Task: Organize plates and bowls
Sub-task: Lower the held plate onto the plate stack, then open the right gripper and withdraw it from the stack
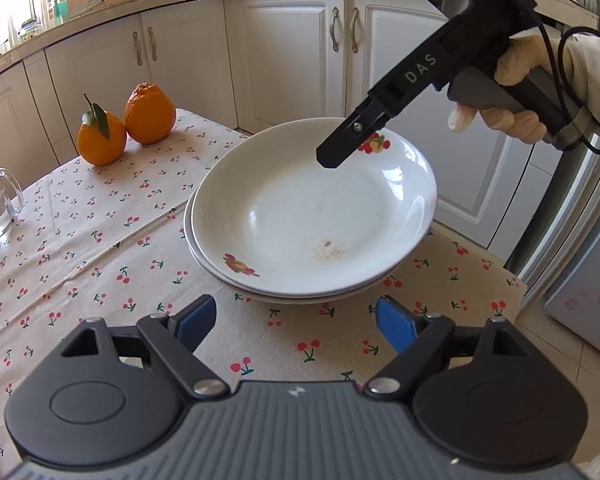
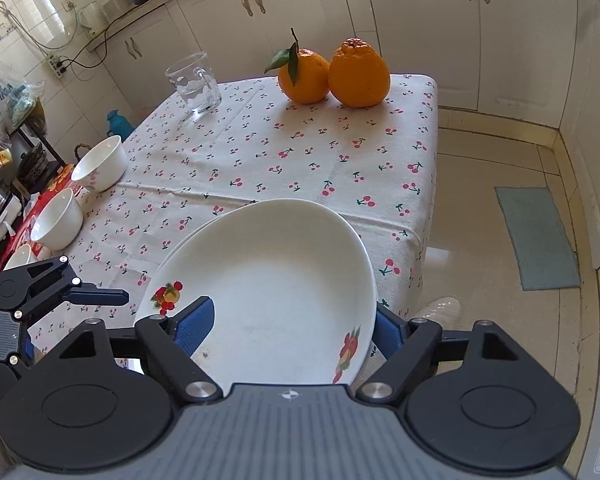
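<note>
- Table under a cherry-print cloth fills most of both views, standing in a kitchen with white cabinets behind it.
- Two deep white plates with fruit decals are nested near one corner of the table. The upper plate sits slightly off-centre on the lower plate, whose rim shows as a crescent. The stacking looks deliberate, to gather like with like.
- Right gripper straddles the near rim of the upper plate, with one blue pad inside the dish and the other outside. No earlier view is available, and I see no pad clearly pressing the rim, so I read it as released around the edge rather than clamped. Probably it is either letting go or adjusting.
- Left gripper hangs just short of the stack above bare cloth, jaws spread, holding nothing. It looks ready to help.
- The person's hand holds the right tool's handle, cable trailing.
- Two oranges, touching, sit at the far edge, out of the work.
- Two white bowls wait apart along the table's side, one tipped, unstacked. A third is barely visible below them.
- Glass mug stands near the far side.
</note>
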